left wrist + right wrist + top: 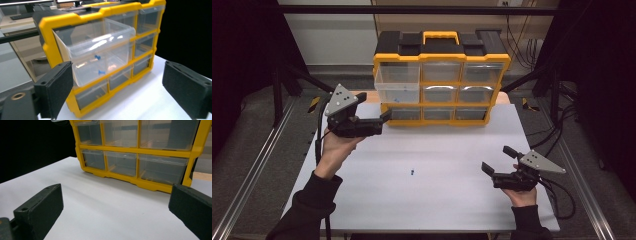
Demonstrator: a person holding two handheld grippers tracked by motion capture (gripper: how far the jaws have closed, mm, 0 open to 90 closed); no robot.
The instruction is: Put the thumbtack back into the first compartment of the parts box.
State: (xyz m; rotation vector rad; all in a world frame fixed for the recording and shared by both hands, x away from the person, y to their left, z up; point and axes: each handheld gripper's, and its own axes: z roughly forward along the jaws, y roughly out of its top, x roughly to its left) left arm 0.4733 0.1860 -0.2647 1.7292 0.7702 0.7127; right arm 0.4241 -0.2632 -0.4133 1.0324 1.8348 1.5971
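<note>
Left gripper (pixel 379 117) stands released, jaws wide and empty, just before the pulled-out clear drawer (pixel 397 86) of the yellow organizer (pixel 441 57); two blue pushpins (pixel 97 57) lie inside it; right gripper (pixel 497 162) also released

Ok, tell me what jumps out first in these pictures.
The yellow drawer cabinet at the table's far edge, with one clear drawer at its left pulled out, blue pushpins inside. Another small blue piece lies mid-table. The left gripper is near the cabinet; the right gripper rests near the right edge.
</note>
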